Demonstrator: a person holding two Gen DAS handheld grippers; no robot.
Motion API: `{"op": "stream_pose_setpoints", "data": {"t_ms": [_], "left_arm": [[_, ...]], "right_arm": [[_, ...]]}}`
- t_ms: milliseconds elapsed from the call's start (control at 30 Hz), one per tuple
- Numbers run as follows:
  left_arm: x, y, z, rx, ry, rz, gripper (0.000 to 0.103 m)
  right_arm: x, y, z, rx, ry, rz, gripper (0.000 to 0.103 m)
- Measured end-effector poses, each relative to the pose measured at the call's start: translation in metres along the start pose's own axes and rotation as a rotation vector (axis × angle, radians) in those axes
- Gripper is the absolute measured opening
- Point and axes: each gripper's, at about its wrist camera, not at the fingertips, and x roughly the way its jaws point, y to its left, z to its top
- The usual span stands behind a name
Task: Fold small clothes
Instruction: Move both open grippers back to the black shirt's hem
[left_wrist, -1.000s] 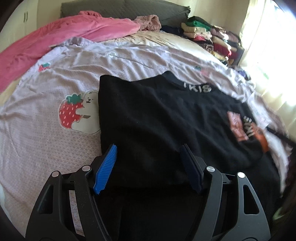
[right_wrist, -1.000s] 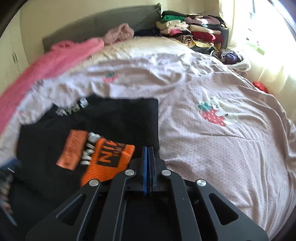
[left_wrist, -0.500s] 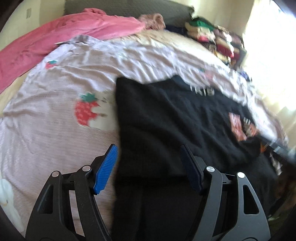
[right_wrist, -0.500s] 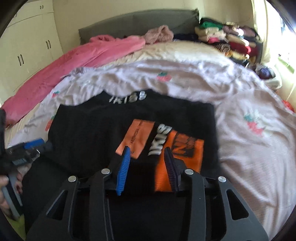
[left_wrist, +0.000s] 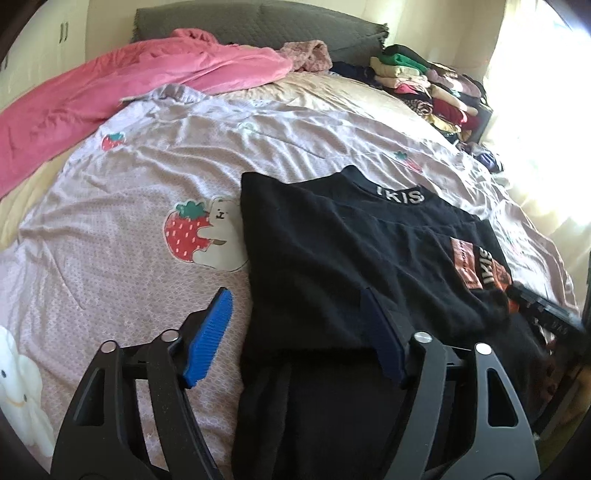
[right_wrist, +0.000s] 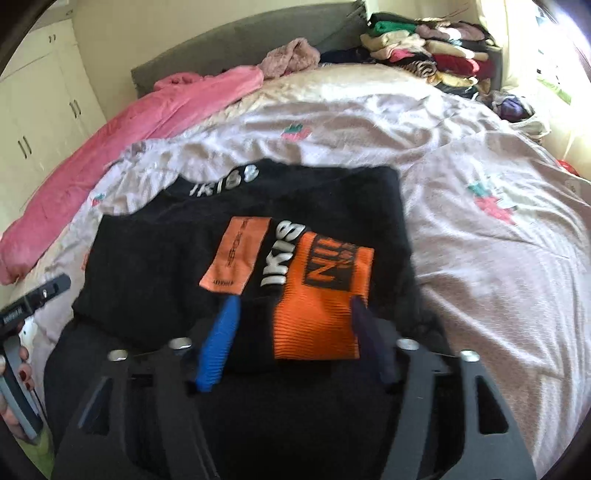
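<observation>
right tongs opened wider, over sweater

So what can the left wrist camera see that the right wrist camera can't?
Only the left wrist view shows the big strawberry bear print on the bedspread, a white plush toy at the left edge, and the open left gripper.

Only the right wrist view shows the white wardrobe doors, a hand with red nails, and the open right gripper.

Both show the black sweater with its orange patches, the pink blanket, and the pile of folded clothes.
</observation>
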Motion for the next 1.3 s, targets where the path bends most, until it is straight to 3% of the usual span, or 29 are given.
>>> {"op": "stream_pose_setpoints", "data": {"t_ms": [133, 233, 400, 567, 633, 800, 1300], "left_arm": [[-0.004, -0.004, -0.001, 0.009, -0.002, 0.007, 0.074], [-0.012, -0.006, 0.001, 0.002, -0.028, 0.001, 0.083], [-0.022, -0.013, 0.004, 0.018, -0.059, 0.01, 0.093], [-0.037, -0.02, 0.005, 0.035, -0.093, 0.023, 0.093], [-0.046, -0.024, 0.005, 0.048, -0.109, 0.03, 0.093], [-0.068, -0.032, 0.0, 0.084, -0.148, 0.041, 0.093], [-0.109, -0.038, -0.027, 0.093, -0.171, 0.04, 0.093]], "right_arm": [[-0.013, -0.004, 0.006, 0.015, -0.043, 0.015, 0.074], [-0.02, -0.003, 0.007, 0.013, -0.065, 0.017, 0.086], [-0.036, 0.0, 0.011, 0.012, -0.109, 0.032, 0.087], [-0.057, 0.001, 0.015, 0.016, -0.151, 0.054, 0.089], [-0.067, 0.001, 0.015, 0.017, -0.171, 0.057, 0.096], [-0.091, -0.003, 0.012, 0.02, -0.205, 0.059, 0.097], [-0.126, -0.016, -0.019, 0.033, -0.172, 0.055, 0.097]]}}
